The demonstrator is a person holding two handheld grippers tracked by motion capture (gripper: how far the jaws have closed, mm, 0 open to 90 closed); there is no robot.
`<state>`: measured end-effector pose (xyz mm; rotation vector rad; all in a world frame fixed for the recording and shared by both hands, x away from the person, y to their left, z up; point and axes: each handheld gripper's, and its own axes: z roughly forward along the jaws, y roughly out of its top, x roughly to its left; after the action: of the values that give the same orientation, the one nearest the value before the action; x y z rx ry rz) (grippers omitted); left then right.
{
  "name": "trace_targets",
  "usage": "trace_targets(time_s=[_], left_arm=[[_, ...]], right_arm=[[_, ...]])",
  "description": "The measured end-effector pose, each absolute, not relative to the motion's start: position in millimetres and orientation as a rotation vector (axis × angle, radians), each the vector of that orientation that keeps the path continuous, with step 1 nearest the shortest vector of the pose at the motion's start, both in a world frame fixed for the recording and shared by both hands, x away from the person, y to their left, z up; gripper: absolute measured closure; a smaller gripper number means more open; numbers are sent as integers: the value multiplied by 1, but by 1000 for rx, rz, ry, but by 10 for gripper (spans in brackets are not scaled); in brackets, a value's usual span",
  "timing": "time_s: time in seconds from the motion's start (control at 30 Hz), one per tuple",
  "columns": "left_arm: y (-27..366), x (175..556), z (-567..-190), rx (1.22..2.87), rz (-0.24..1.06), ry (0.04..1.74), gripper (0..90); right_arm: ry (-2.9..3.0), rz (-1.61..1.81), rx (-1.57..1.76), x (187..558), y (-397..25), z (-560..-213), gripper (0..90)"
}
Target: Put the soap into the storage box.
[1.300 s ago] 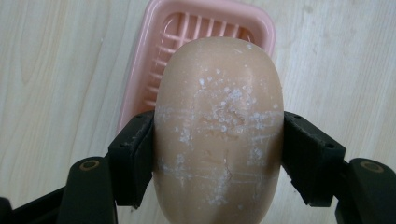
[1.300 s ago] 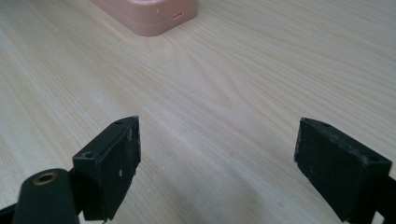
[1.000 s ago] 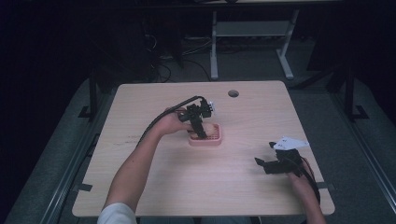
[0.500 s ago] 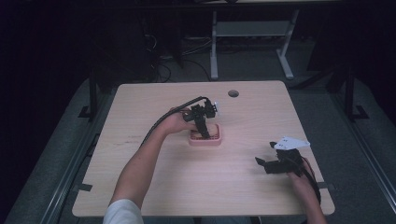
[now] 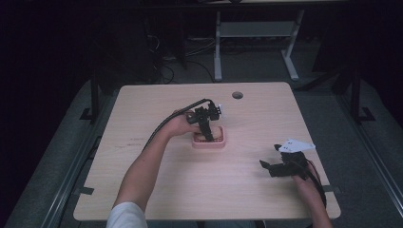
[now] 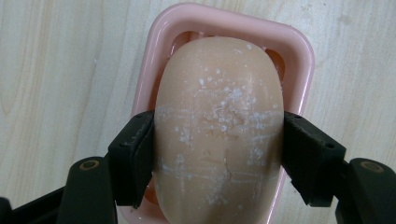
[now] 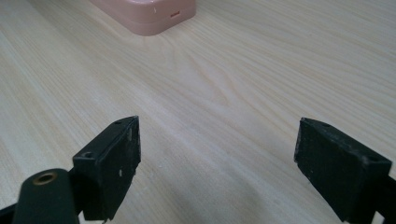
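L gripper (image 6: 217,154) has its jaws clamped on the soap bar (image 6: 218,126) at frame centre, sitting in/over the pink soap dish (image 6: 299,56); can't tell if it's seated. Step looks like pick or place at the dish; next needs a straight vertical move past the rim. R gripper (image 7: 217,168) idles wide open w/ nothing in it, lower right, near the table (image 5: 142,190) edge. Plenty of bare room around.

The soap dish (image 5: 209,141) sits on the table (image 5: 157,190) near its middle. The soap bar (image 6: 219,126) lies over the dish, between the jaws of the left gripper (image 5: 207,135). The right gripper (image 5: 267,166) rests on the table to the right, nearer the person, well apart from the dish.
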<state>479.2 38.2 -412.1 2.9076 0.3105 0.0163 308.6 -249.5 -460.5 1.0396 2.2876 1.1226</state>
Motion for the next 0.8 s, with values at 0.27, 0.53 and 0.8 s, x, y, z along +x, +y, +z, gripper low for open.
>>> trace_targets(time_s=[0.27,0.53,0.8], left_arm=[[38,480,-414,2910,10,322,318],[38,480,-414,2918,19,317,316],[40,479,-403,2873,46,324,283]], right_arm=[[2287,1122,1038,309,-249,-461,139],[2287,1122,1035,309,-249,-461,139],[2294,1113,1029,309,-249,-460,139]])
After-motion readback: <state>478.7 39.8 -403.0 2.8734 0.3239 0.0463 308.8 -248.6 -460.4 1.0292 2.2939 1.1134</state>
